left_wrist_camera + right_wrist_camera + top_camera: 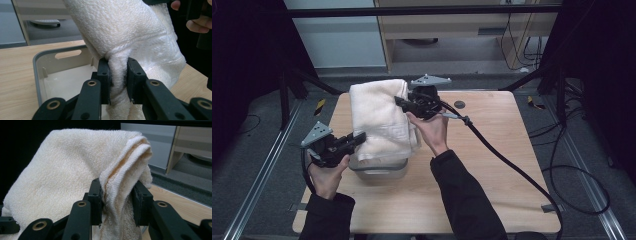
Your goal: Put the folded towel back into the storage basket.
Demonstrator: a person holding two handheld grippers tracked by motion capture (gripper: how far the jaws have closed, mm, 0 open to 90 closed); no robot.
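Both grippers, left gripper (pixel 358 137) and right gripper (pixel 400 101), pinching folded cream terry towel (pixel 379 120) above grey plastic bin (pixel 379 167); advice: lowering evenly, keeping fold intact, centring inside bin walls.

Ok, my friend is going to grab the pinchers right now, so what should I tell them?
Left gripper: shut on a bunched edge of the towel.
Right gripper: shut on folded layers at the towel's far end.
Where things are: the folded cream towel hangs between both grippers, above the grey bin on the wooden table.
Done: towel picked up and carried over the bin.
Left: probably lower it into the bin, which looks empty inside, then open both grippers and pull back.
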